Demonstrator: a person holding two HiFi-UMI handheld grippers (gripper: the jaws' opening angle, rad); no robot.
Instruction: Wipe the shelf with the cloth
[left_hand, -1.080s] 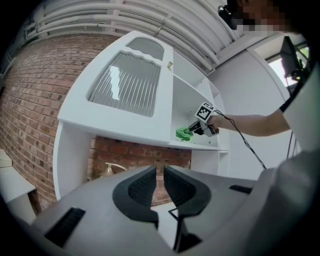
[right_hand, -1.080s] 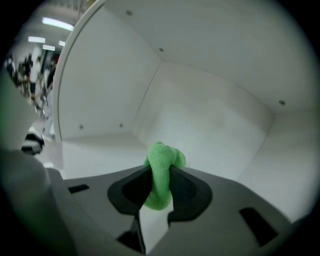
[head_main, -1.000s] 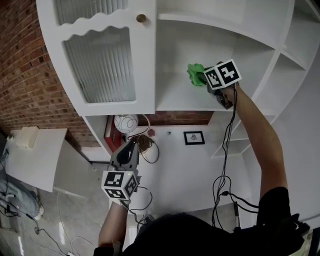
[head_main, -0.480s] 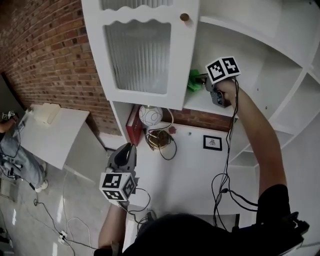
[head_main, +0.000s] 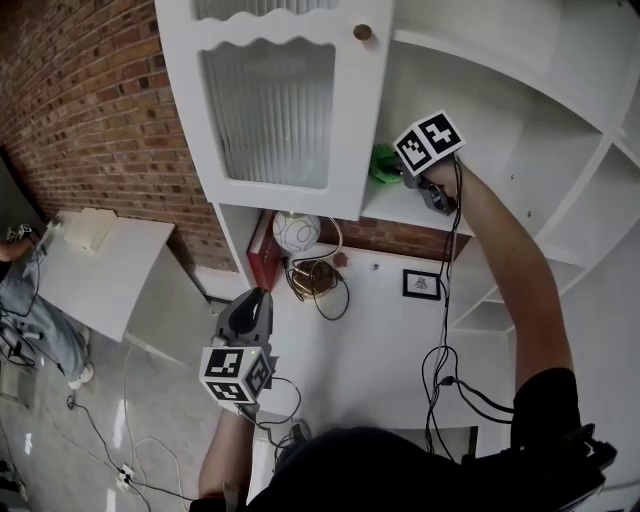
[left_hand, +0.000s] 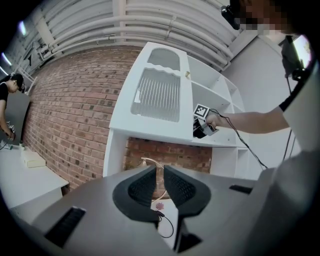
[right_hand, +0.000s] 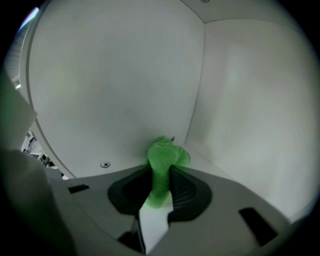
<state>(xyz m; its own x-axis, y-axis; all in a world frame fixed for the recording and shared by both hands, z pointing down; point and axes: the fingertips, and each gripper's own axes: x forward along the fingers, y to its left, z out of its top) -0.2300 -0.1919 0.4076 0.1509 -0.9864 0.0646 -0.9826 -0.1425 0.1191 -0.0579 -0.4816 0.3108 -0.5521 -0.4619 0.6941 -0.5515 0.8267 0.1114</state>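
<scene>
- Cloth (head_main: 384, 163) position is the main change: a second ago it sits mid-shelf, clear of the cabinet door (head_main: 268, 100). Now it is at the shelf's left end, just beside the door's edge.
- Right gripper (head_main: 400, 174) has tracked left along the shelf (head_main: 415, 207) with it. Over the last half second the shift is small, so the stroke is likely near its end stop.
- Right gripper view: jaws clamped on a green wad of the cloth (right_hand: 165, 154). The wad pokes out past the tips toward the inside corner of the compartment. Can't confirm contact with the board.
- Read: one pass leftward about done. Judging by the bare board to the right, a return stroke is probably due.
- Left gripper (head_main: 254, 303) has stayed low, well apart from the shelf. Jaws are all but together with nothing between them. Idle.
- Writing: none readable.
  - Marker cubes carry black-and-white square patterns only.
  - Small framed picture (head_main: 421, 285) on the lower surface is too small to read.
  - No brand visible anywhere.
</scene>
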